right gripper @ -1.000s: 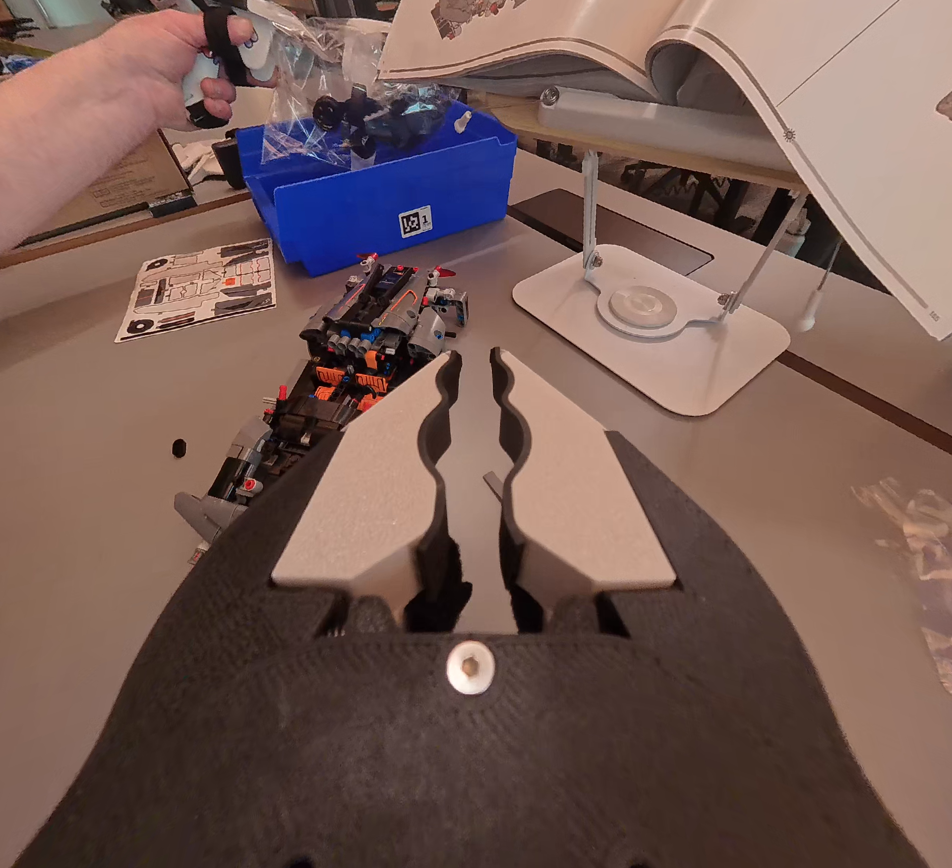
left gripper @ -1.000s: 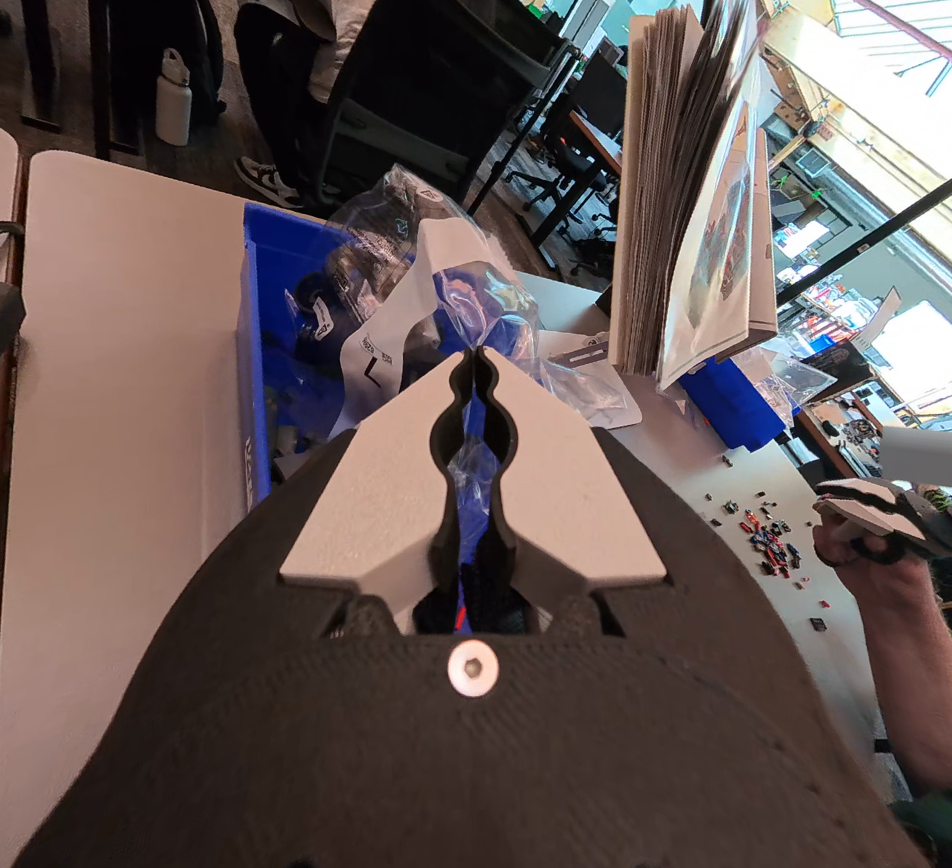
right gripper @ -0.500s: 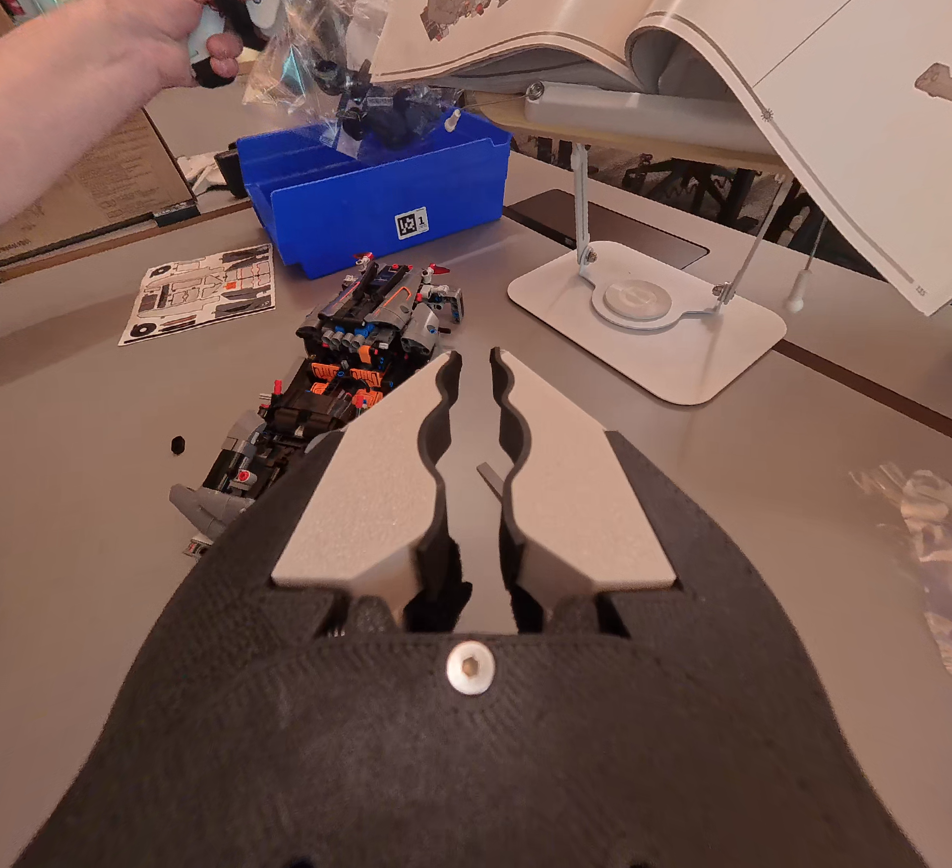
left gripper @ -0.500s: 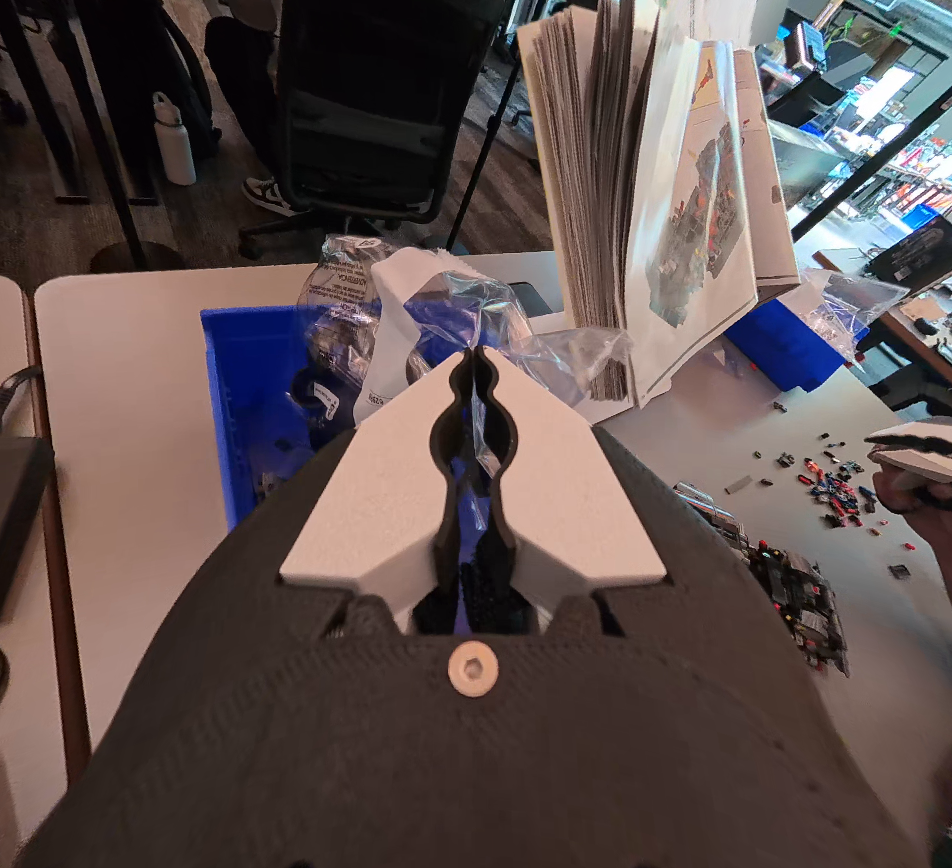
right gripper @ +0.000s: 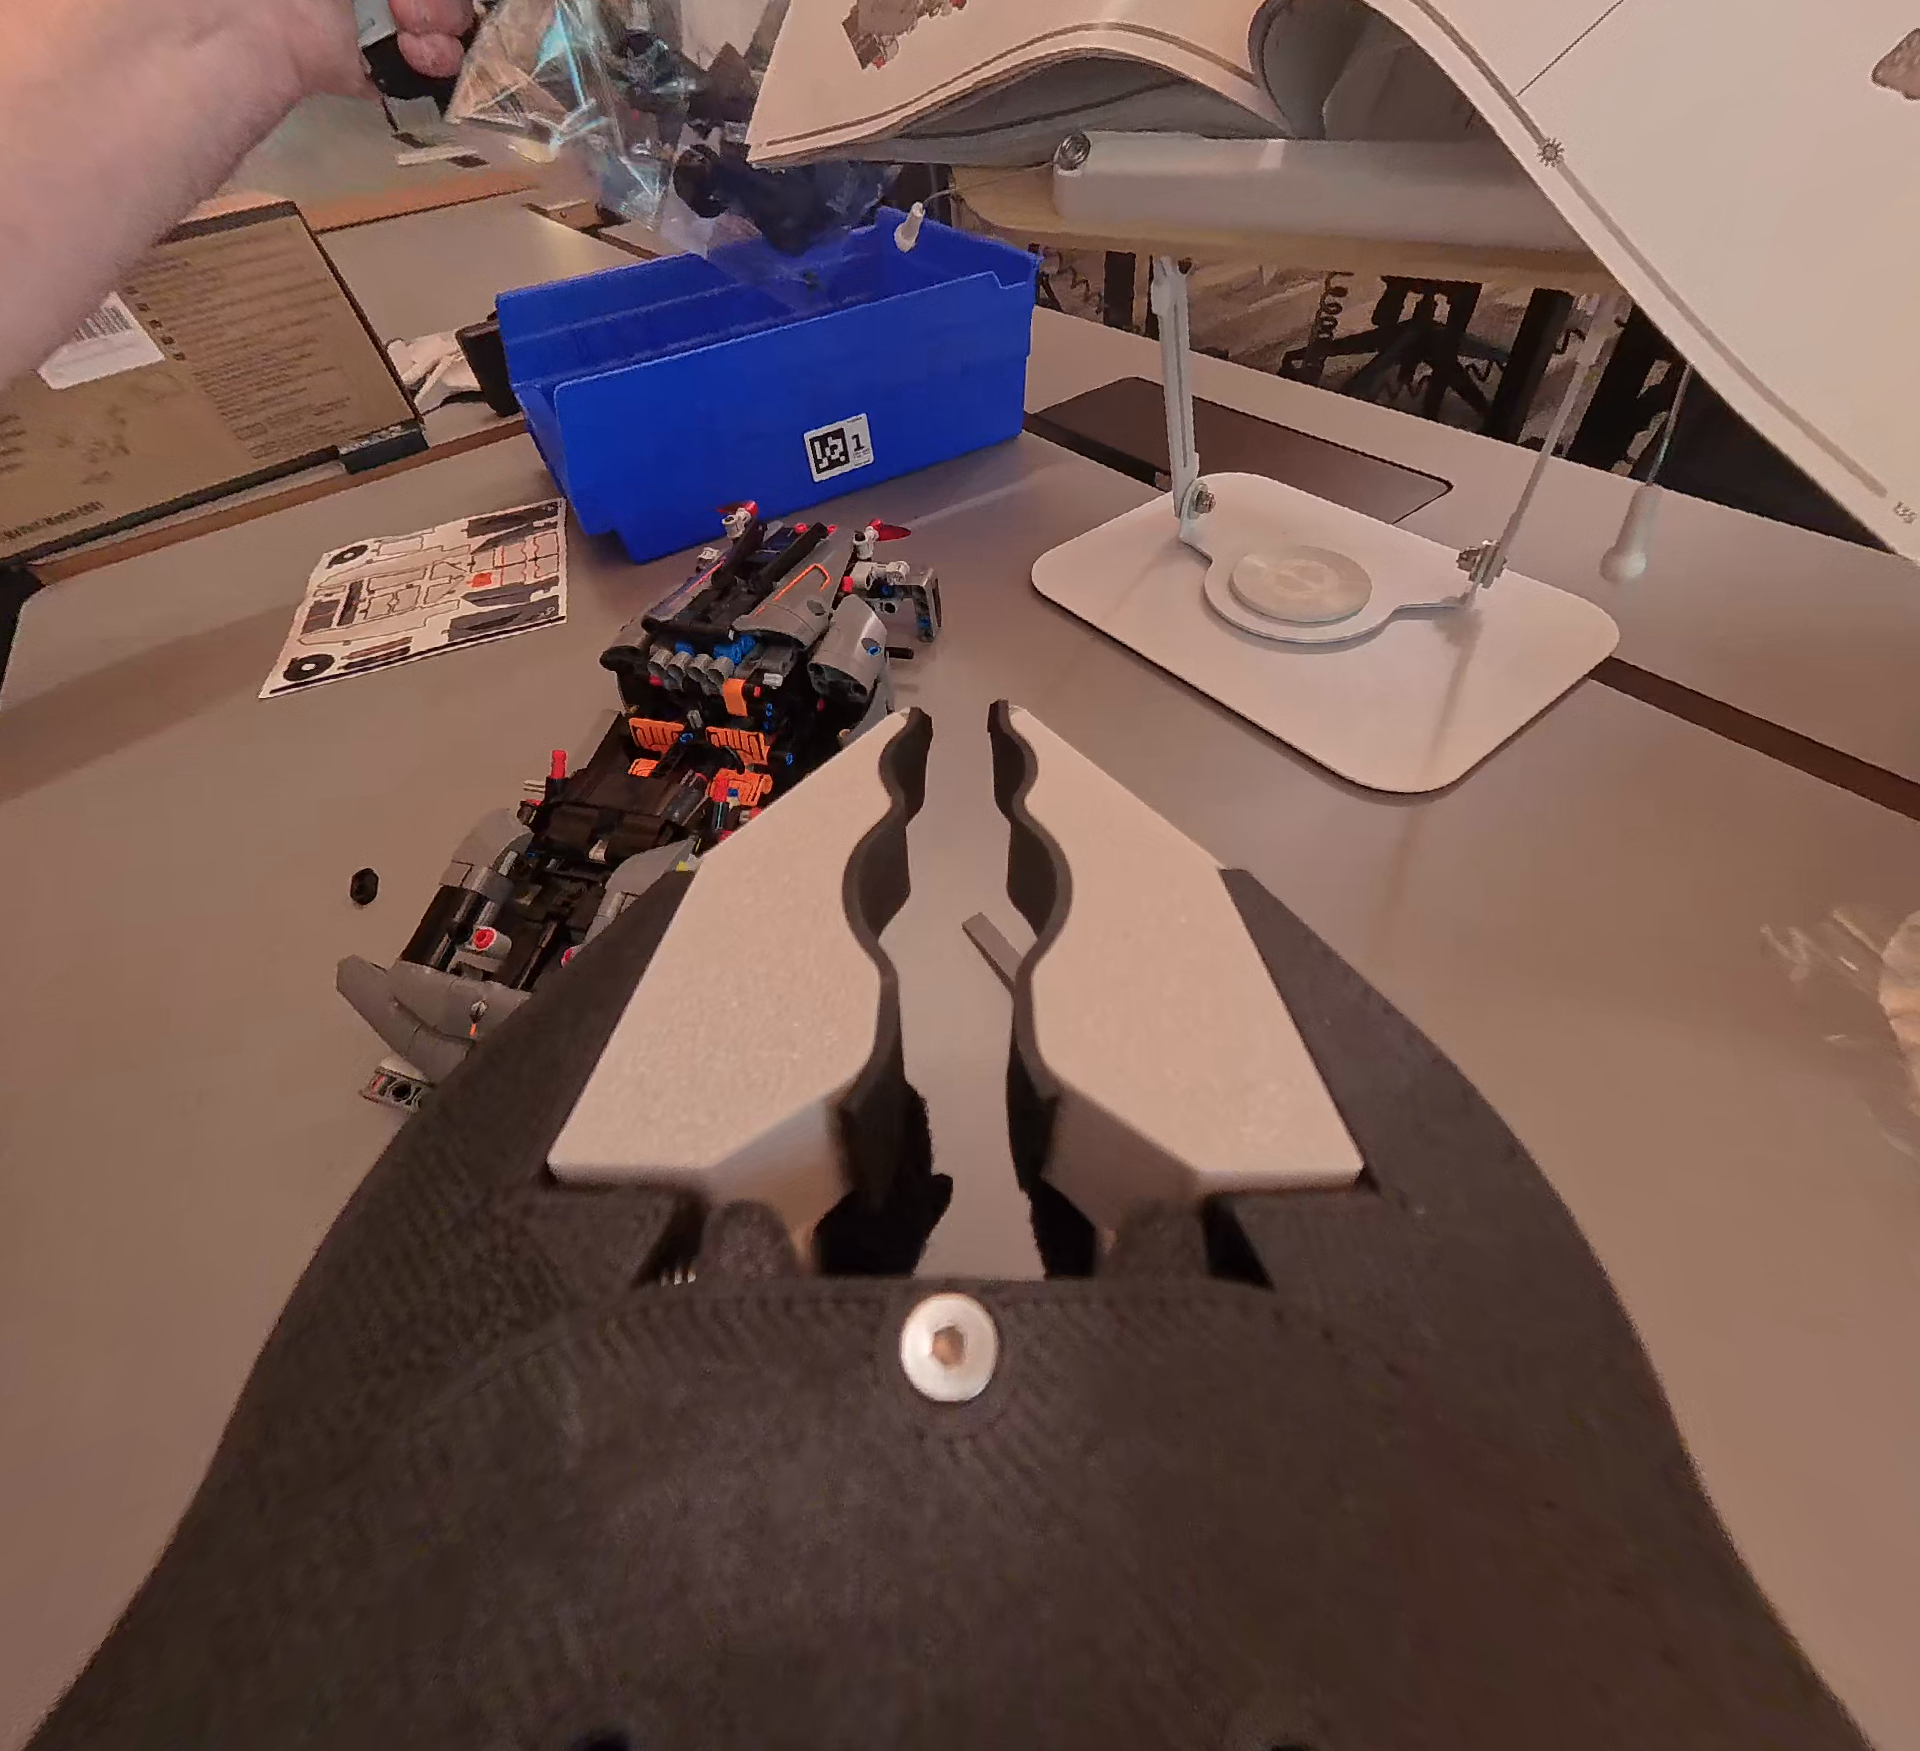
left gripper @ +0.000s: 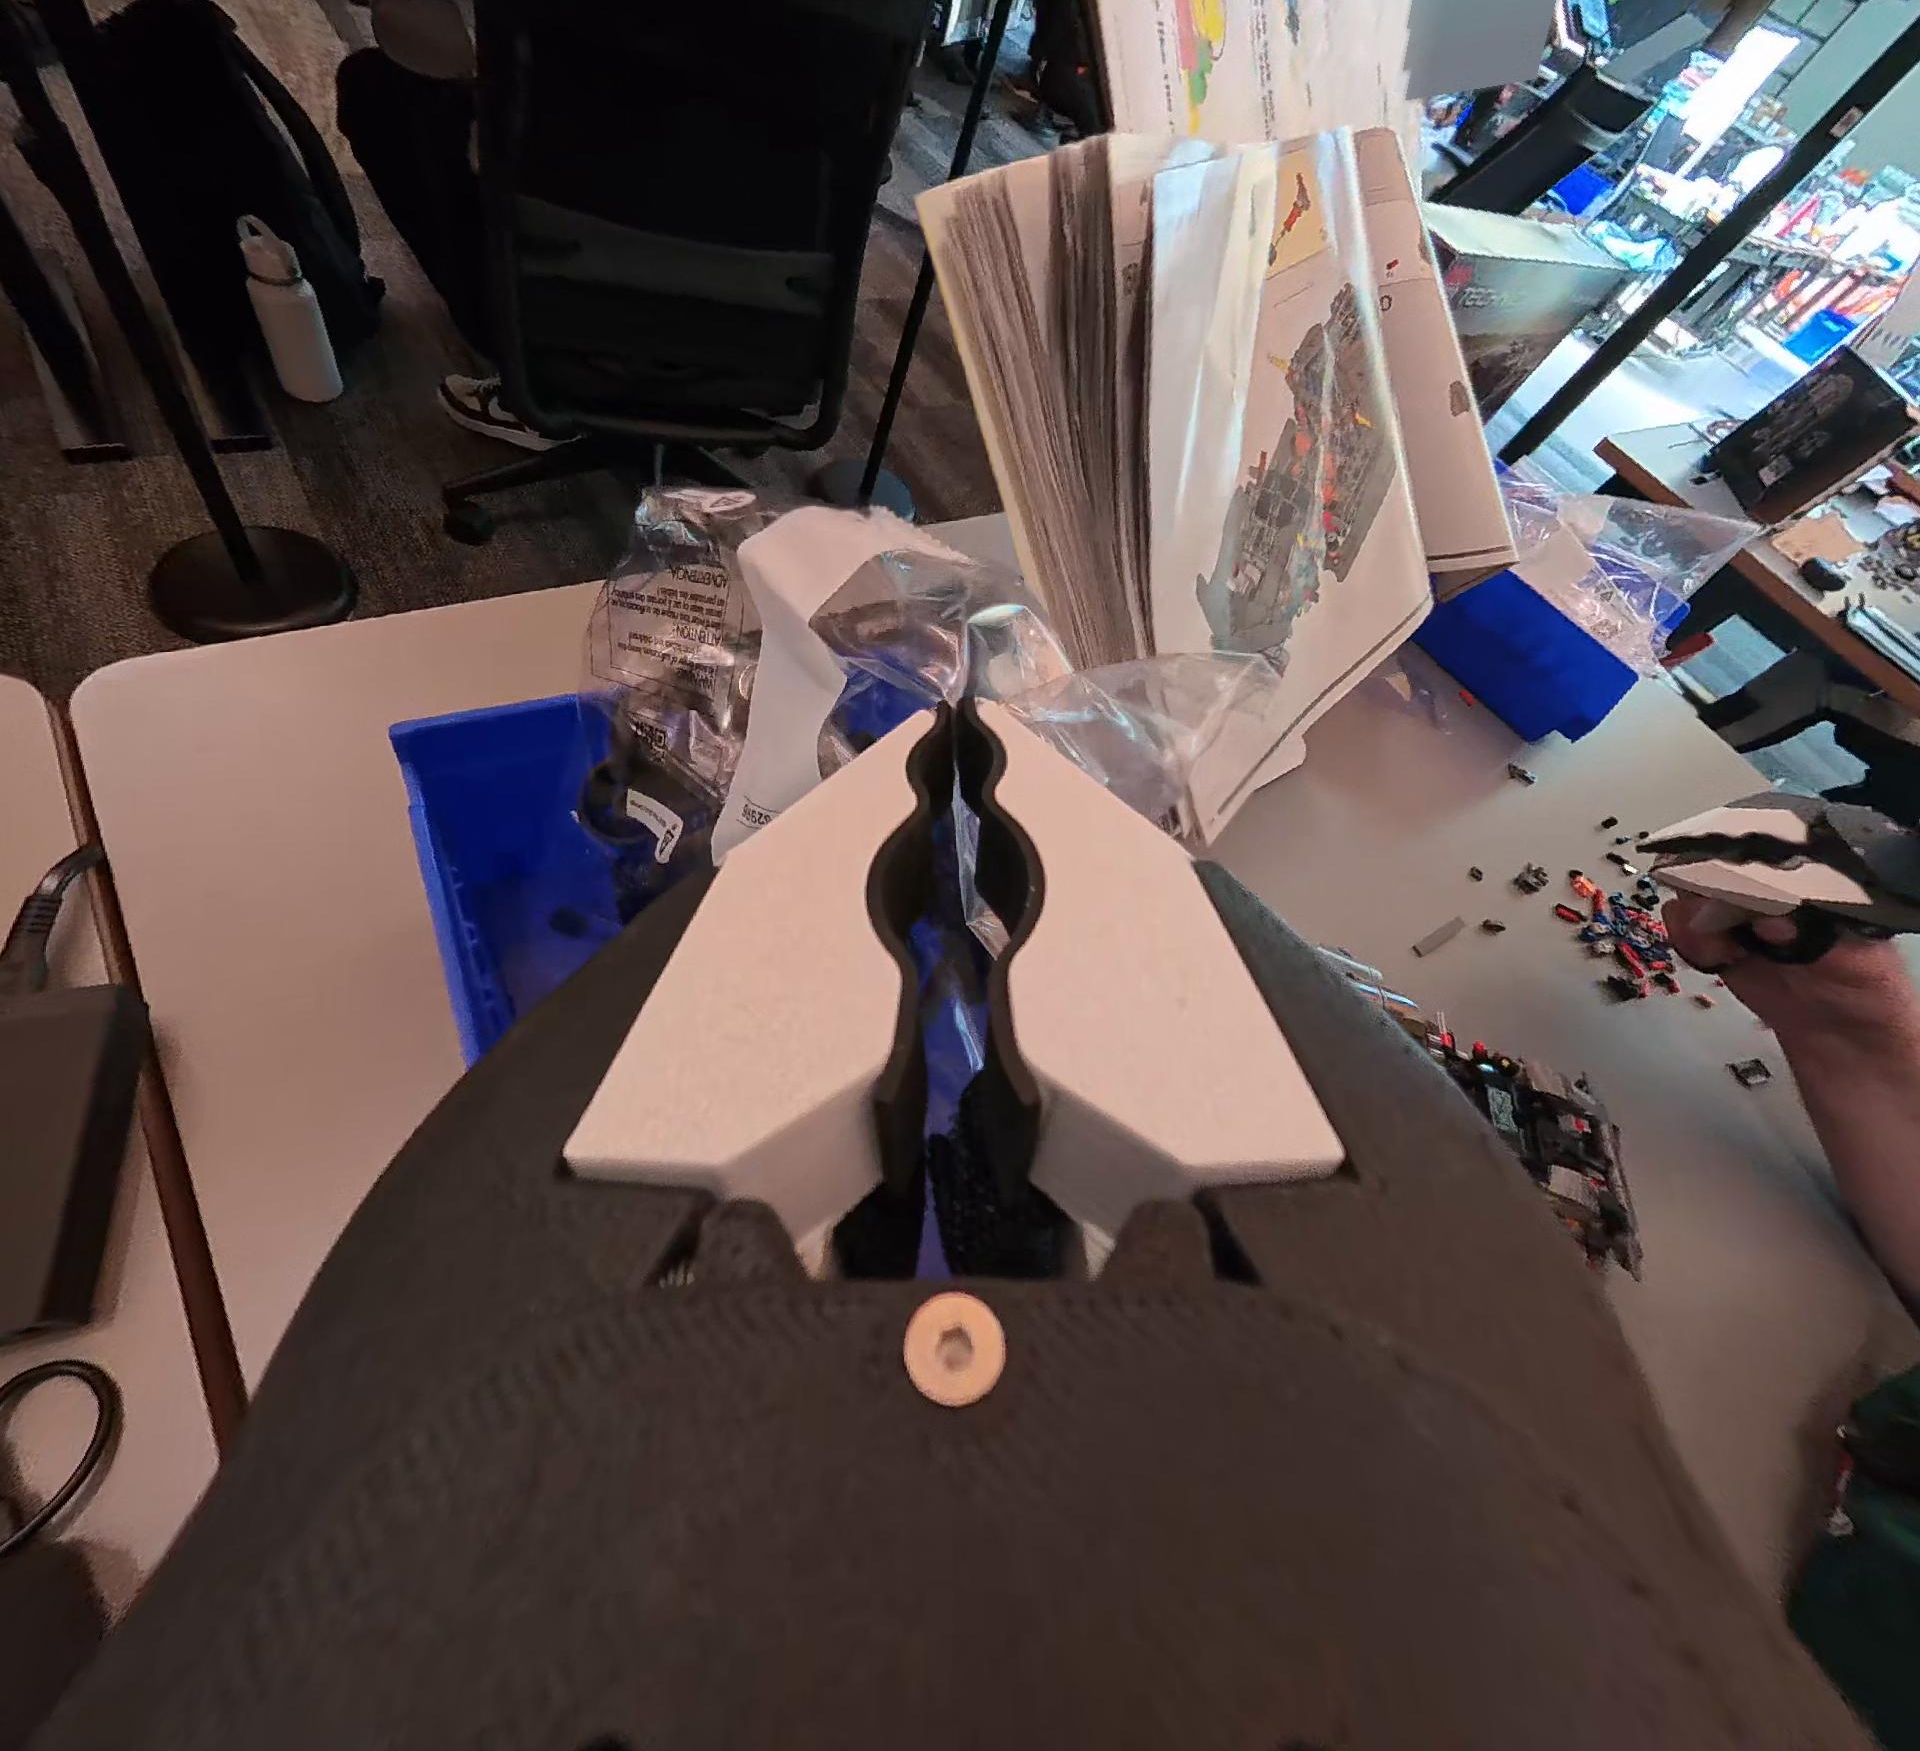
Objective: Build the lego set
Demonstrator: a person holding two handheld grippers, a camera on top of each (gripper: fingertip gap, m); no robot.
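Grey table (right gripper: 1558,974) w/ bare room on its right side. Lego model (right gripper: 686,745) lies flat left of centre, long axis running from near-left to the blue bin (right gripper: 769,392). Sticker sheet (right gripper: 426,589) to its left, bookstand base (right gripper: 1330,631) to its right. Left gripper (left gripper: 958,714) clenched on plastic bag (left gripper: 935,641) above the bin. Right gripper (right gripper: 958,714) released, hovering by the model.
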